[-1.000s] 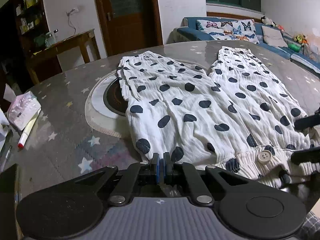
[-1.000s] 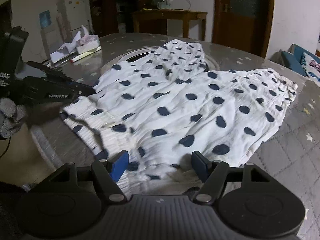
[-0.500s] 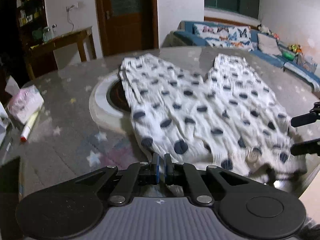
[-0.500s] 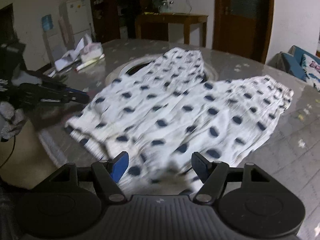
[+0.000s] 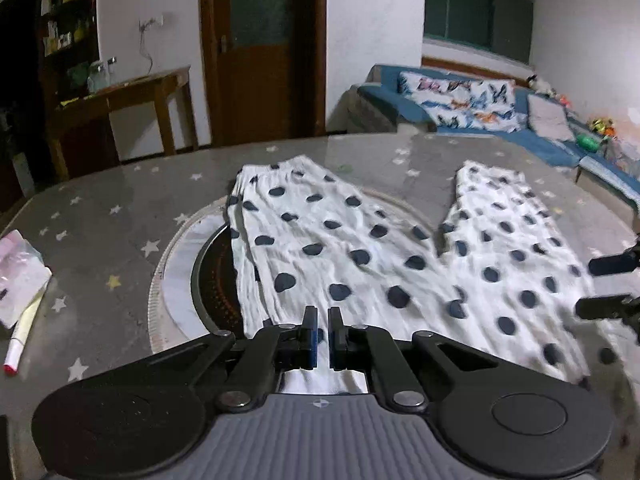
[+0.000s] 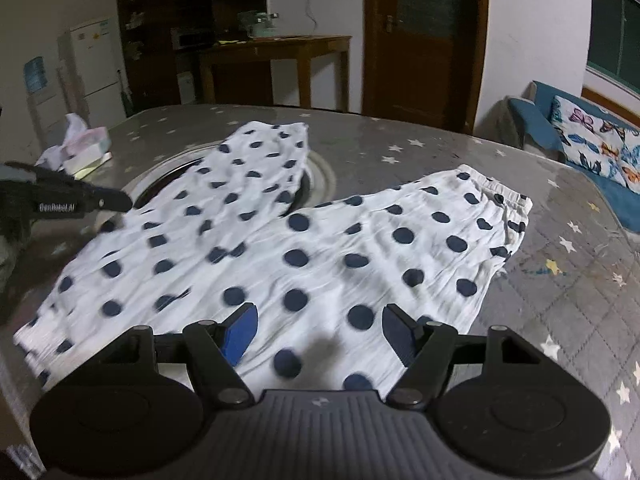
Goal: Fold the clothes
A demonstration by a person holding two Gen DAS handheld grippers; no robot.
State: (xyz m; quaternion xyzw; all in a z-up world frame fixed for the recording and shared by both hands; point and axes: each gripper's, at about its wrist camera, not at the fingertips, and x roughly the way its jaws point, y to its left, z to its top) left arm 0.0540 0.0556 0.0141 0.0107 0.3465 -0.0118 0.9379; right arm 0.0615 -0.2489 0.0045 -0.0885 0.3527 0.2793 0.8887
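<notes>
- Our left gripper [image 5: 323, 334] has its fingers pressed almost together, with white cloth showing right under and behind them. We judge it is pinching the near waist edge of the trousers [image 5: 360, 256], though the bite itself is hidden by the gripper body.
- Our right gripper [image 6: 318, 334] stands wide, blue pads well apart, nothing between them. It hangs over the waist end of the trousers [image 6: 280, 248] without holding any cloth.
- A second ago both grippers sat low at the waistband, with the button and elastic plain in the left view. Now both views look down from higher up and the waistband has slipped under the left gripper, out of sight. The near cloth is blurred in both views, so the fabric is moving.
- The right gripper was just as wide a second ago. Only the left one has a hold.
- The trousers lie spread on the star-patterned table [image 5: 100, 220], both legs running away from us in a V, the left leg lying across the round inset plate [image 5: 176, 276] at the table's middle. No fold has been made.
- We take this as the start of the first fold, or a tug to straighten. With one corner held, the waist will lift unevenly. The right gripper needs to close on the other waist corner before we carry the edge over.
- Off to the left, a tissue pack [image 5: 18, 276] and a marker [image 5: 20, 340] lie well apart from the cloth.
</notes>
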